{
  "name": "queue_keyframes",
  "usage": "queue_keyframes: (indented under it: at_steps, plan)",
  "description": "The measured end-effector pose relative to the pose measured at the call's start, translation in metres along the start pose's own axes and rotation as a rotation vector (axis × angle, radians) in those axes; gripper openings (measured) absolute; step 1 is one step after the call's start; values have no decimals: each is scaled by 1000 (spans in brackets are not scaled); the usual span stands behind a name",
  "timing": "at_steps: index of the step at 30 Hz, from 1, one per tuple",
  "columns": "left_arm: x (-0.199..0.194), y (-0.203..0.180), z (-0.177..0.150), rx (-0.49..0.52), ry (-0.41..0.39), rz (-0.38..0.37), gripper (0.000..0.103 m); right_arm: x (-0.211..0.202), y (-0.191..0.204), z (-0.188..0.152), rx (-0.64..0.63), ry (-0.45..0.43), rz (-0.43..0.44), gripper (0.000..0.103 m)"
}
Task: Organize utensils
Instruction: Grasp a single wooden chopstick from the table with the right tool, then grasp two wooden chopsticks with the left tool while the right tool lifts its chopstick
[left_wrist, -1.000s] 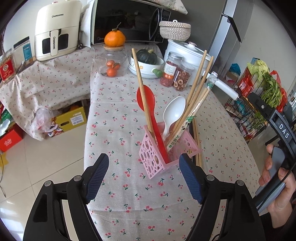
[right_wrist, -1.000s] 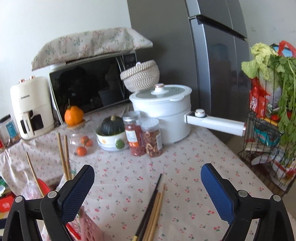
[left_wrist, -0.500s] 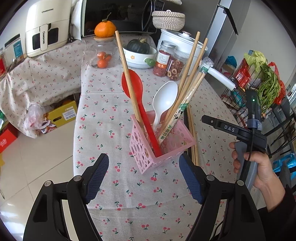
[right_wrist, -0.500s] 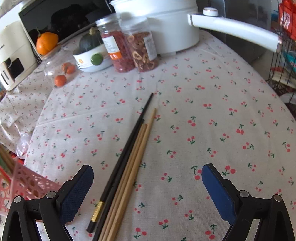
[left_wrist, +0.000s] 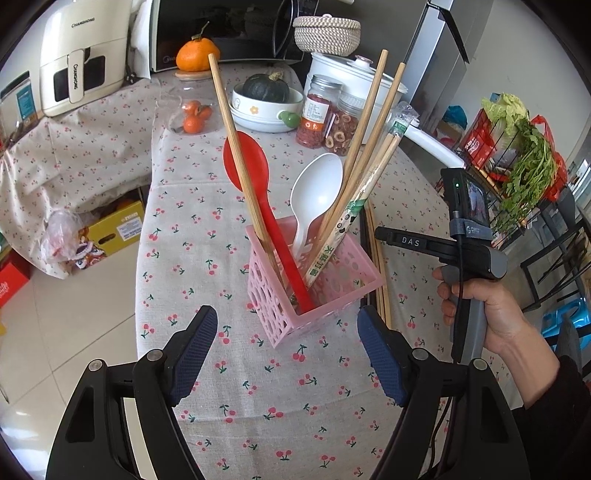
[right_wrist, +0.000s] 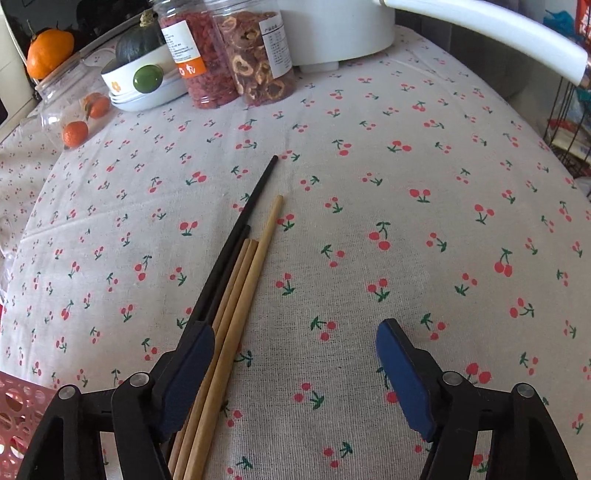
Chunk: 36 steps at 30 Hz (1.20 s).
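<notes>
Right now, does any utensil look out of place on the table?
Yes. Five loose chopsticks, two black and three wooden, lie flat on the tablecloth beside the pink holder, not standing inside it with the others. The right gripper hangs over them, jaws open.

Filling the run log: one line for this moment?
right gripper: open, over loose chopsticks | left gripper: open, before pink basket

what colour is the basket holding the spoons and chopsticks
Pink, with round cut-out holes in its walls; the basket shows best in the left wrist view.
</notes>
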<state>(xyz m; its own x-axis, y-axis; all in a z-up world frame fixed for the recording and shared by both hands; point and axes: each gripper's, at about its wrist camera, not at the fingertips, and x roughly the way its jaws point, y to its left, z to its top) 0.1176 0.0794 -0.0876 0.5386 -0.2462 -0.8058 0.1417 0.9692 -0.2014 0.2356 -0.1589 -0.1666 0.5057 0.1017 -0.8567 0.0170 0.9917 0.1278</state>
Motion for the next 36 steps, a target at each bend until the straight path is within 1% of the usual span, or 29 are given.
queue_keyframes:
  at_steps: [2, 4, 6, 7, 8, 9, 10, 11, 12, 14, 18, 21, 22, 23, 24, 25, 26, 27, 28, 31, 34, 36]
  plan:
    - [-1, 0, 0, 4, -3, 3, 81, 2, 5, 0, -28, 3, -38, 72]
    - [-3, -1, 0, 10, -8, 3, 80, 4, 8, 1, -47, 9, -59, 70]
    - [-5, -3, -1, 17, -12, 3, 80, 5, 10, 2, -54, 21, -79, 64]
    - [-6, -4, -1, 21, -13, 2, 80, 5, 12, 1, -74, 26, -113, 56]
    - [-8, -5, -1, 26, -15, -1, 80, 5, 13, 1, -86, 28, -122, 50]
    - [-10, -8, -2, 32, -17, -6, 80, 4, 13, 1, -87, 36, -116, 47]
    - [-12, -10, -2, 38, -22, -10, 80, 2, 11, 2, -87, 46, -119, 35]
    - [-16, -13, -3, 46, -27, -15, 80, 1, 9, 2, -85, 54, -117, 19]
    - [-19, -16, -4, 55, -32, -20, 80, 0, 6, 2, -82, 63, -116, 13]
    - [-27, -25, -5, 73, -53, -27, 80, -3, -3, 1, -61, 84, -107, 7]
    - [-42, -59, -8, 153, -107, -57, 80, -15, -27, -6, -21, 104, -129, 5]
    - [-42, -89, -11, 220, -112, -72, 80, -31, -49, -8, 26, 96, -103, 5]
    - [-38, -99, -11, 240, -102, -76, 77, -38, -56, -9, 45, 89, -91, 5]
    - [-32, -109, -11, 258, -82, -83, 69, -43, -63, -8, 62, 83, -79, 5]
    - [-26, -120, -10, 273, -59, -95, 63, -49, -70, -9, 78, 78, -69, 5]
    - [-17, -130, -8, 287, -34, -107, 53, -54, -76, -9, 94, 74, -59, 5]
    - [-7, -141, -5, 297, -7, -113, 47, -57, -80, -10, 107, 73, -50, 5]
    - [4, -150, -2, 302, 17, -110, 43, -61, -86, -11, 122, 72, -39, 5]
    - [16, -159, 3, 303, 44, -104, 37, -63, -91, -12, 137, 74, -26, 6]
    - [62, -176, 23, 258, 129, -105, 31, -67, -107, -12, 188, 80, 17, 6]
    - [108, -176, 48, 185, 195, -56, 24, -67, -121, -13, 241, 93, 60, 6]
    - [131, -172, 62, 158, 215, -8, 20, -66, -128, -14, 268, 104, 86, 6]
